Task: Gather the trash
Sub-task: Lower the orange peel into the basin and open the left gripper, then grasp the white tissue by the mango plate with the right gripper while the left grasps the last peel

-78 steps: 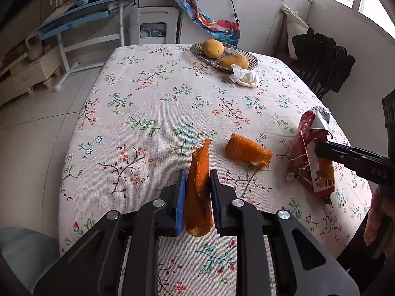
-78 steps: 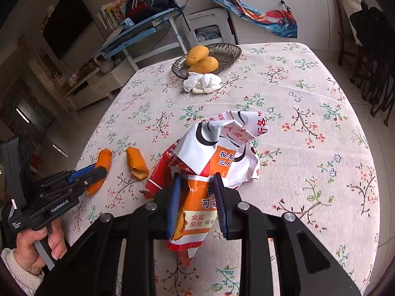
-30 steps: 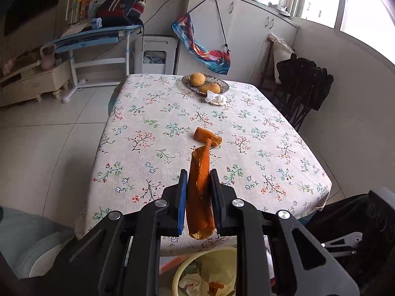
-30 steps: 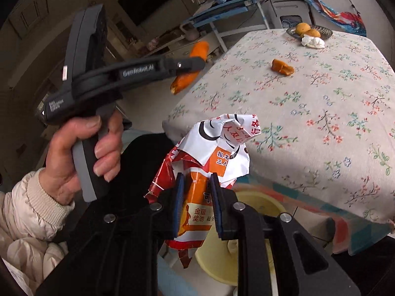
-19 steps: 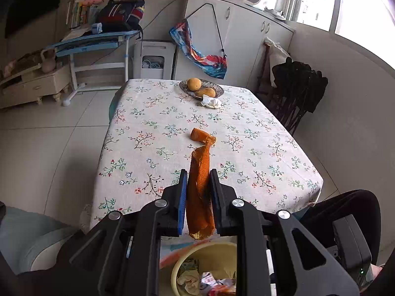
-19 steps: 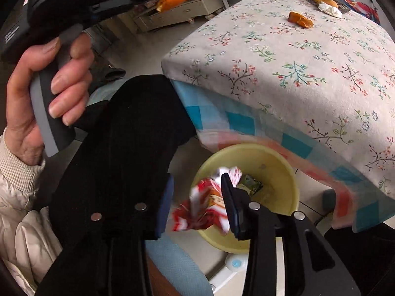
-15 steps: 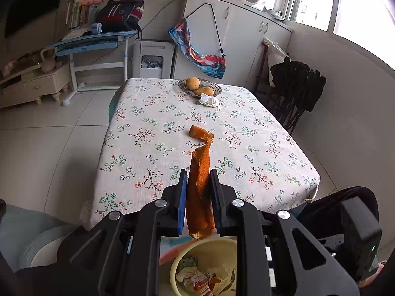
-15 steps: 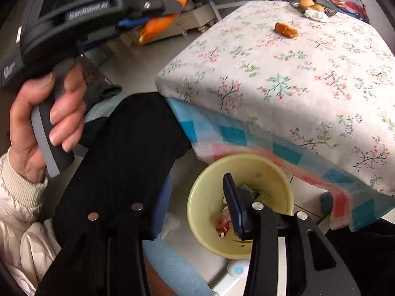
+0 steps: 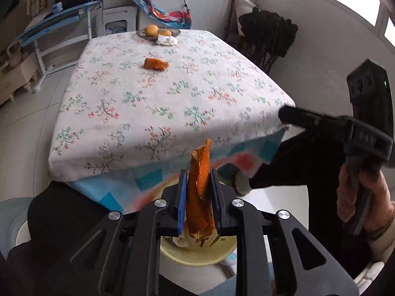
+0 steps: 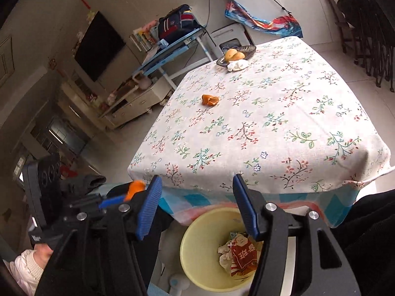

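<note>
My left gripper (image 9: pixel 198 192) is shut on a long orange peel (image 9: pixel 200 192), held upright over the yellow bin (image 9: pixel 197 256) below the table's near edge. My right gripper (image 10: pixel 197 204) is open and empty above the same yellow bin (image 10: pixel 197 244), where the red snack wrapper (image 10: pixel 243 254) lies on crumpled paper. A second orange peel (image 9: pixel 156 63) lies mid-table and shows in the right wrist view (image 10: pixel 209 99). A crumpled white tissue (image 9: pixel 167 40) sits beside the fruit bowl, also in the right wrist view (image 10: pixel 237 65).
A fruit bowl (image 10: pixel 237 52) with two mangoes stands at the far end of the floral-clothed table (image 10: pixel 271 123). Dark chairs (image 9: pixel 269 39) stand at the right of the table. A blue-and-white desk (image 9: pixel 59 22) and cabinets stand at the back left.
The right gripper opened and dropped the snack wrapper into the yellow bin, then tilted up toward the table. The left gripper carried the peel off the table to above the bin.
</note>
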Action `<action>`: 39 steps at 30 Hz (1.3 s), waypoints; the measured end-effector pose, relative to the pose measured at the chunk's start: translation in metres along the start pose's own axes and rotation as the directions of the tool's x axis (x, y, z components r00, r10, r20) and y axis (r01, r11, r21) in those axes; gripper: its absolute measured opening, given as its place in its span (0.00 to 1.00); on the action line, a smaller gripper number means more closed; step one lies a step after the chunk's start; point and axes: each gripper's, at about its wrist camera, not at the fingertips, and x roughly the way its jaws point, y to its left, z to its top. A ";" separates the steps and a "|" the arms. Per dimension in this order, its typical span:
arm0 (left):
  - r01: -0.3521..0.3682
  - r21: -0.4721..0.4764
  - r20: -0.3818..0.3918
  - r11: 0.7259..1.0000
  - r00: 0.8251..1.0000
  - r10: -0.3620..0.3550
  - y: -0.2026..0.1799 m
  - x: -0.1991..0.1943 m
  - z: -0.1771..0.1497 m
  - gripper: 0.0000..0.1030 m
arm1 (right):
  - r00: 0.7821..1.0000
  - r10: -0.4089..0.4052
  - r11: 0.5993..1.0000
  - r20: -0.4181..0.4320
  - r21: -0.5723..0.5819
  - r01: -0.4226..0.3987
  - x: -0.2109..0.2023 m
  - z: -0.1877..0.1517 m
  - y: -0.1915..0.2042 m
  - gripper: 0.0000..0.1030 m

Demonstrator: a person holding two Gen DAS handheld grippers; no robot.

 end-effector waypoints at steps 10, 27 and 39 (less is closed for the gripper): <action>0.045 0.055 -0.089 0.997 0.995 -0.040 -0.014 0.007 -0.008 0.36 | 0.999 -0.018 1.000 0.033 -0.006 0.019 -0.009 0.006 -0.001 0.59; 0.055 -0.200 0.146 0.978 0.989 -0.026 0.060 0.017 0.082 0.47 | 0.992 -0.124 0.983 0.026 -0.132 0.126 0.097 0.148 -0.023 0.63; 0.062 -0.312 0.150 0.948 0.989 -0.016 0.096 0.073 0.140 0.48 | 0.958 -0.280 0.947 -0.057 -0.181 0.266 0.230 0.232 -0.057 0.63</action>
